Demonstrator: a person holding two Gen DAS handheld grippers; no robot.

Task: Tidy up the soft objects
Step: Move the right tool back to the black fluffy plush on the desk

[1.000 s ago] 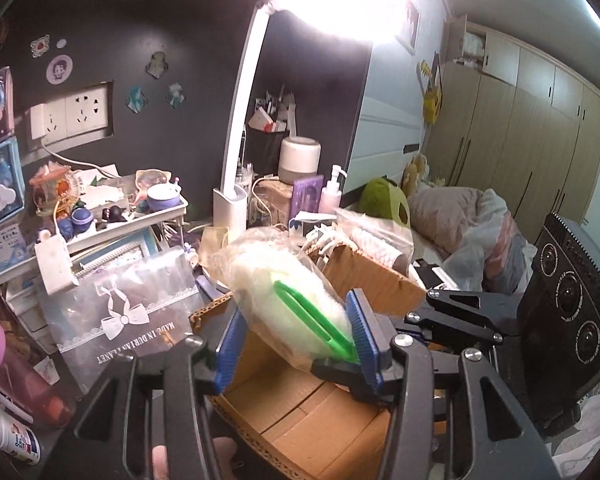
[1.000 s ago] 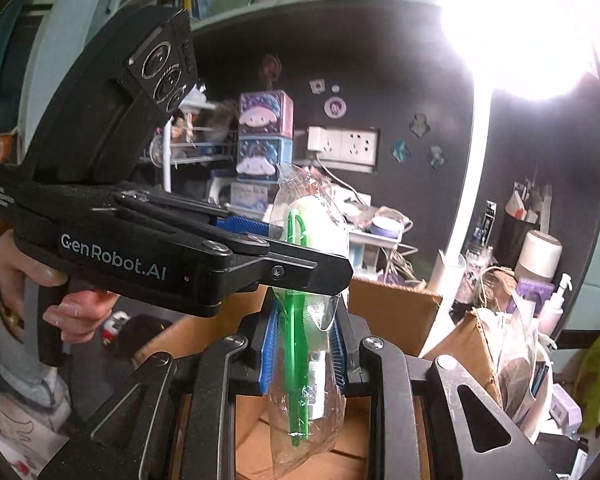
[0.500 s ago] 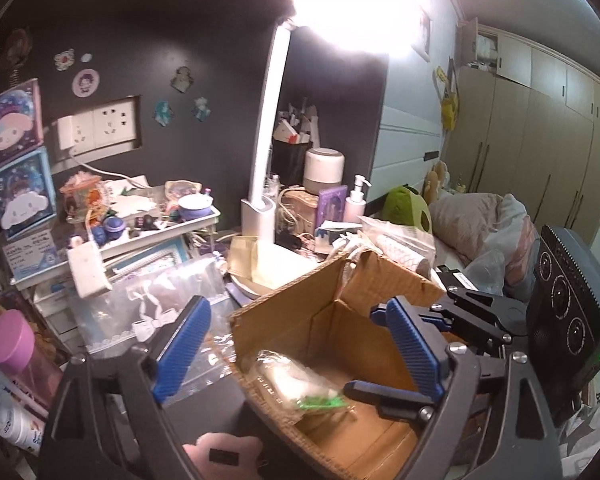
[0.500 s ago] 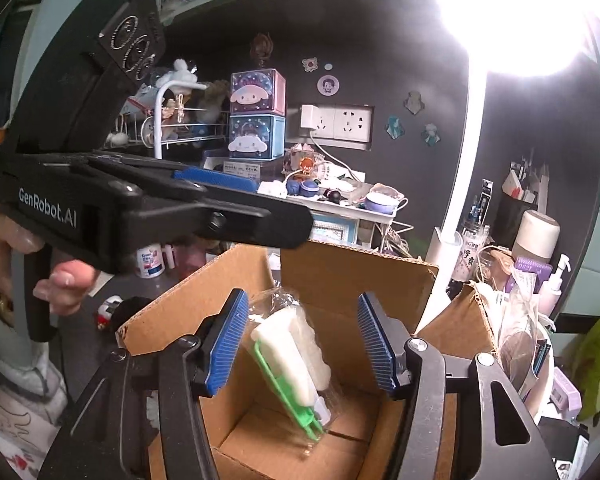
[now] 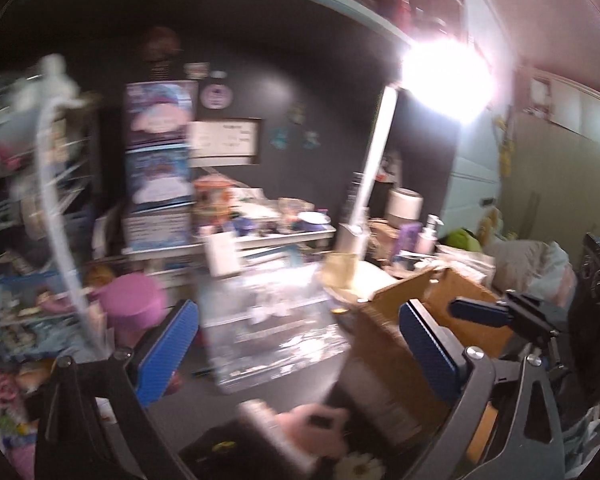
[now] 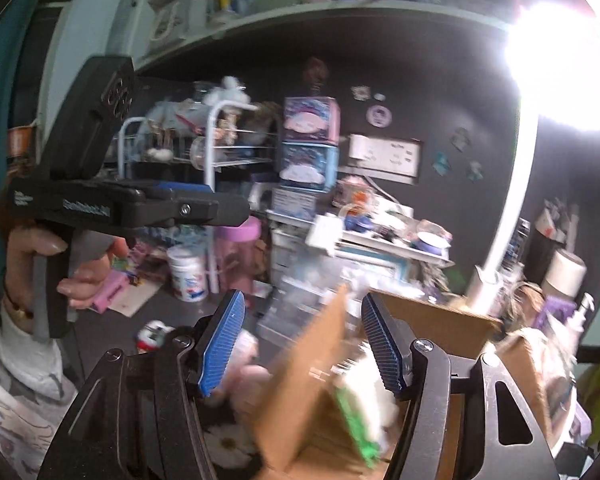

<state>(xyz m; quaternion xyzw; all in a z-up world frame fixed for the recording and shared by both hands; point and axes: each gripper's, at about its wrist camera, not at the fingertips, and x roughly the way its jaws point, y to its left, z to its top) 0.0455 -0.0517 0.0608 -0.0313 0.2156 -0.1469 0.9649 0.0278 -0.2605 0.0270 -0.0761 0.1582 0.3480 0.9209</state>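
The cardboard box [image 6: 432,320] of stiff brown corrugated board is sitting open just ahead of the right tongs [image 6: 302,346], its near wall [image 6: 300,392] rising between their ribbed blue pads [image 6: 222,344]. Inside it, below the right-hand pad, a crinkly clear packet [image 6: 364,404] is lying tilted, holding a soft white pad on a flat green plastic strip. In the left wrist view the same box [image 5: 440,312] is showing to the right of the left tongs [image 5: 296,344], with the blurred clear plastic bag [image 5: 268,320] lying ahead between their pads. A soft pink plush toy [image 5: 312,428] is lying on the dark tabletop [image 5: 204,400] close under the left tongs; it is too blurred to make out its shape. A rounded pink lid [image 5: 130,300] is standing beside the left-hand pad.

Both tongs are standing wide apart, holding nothing. A hand [image 6: 56,260] is gripping the left tongs' black handle, seen from the right wrist view.
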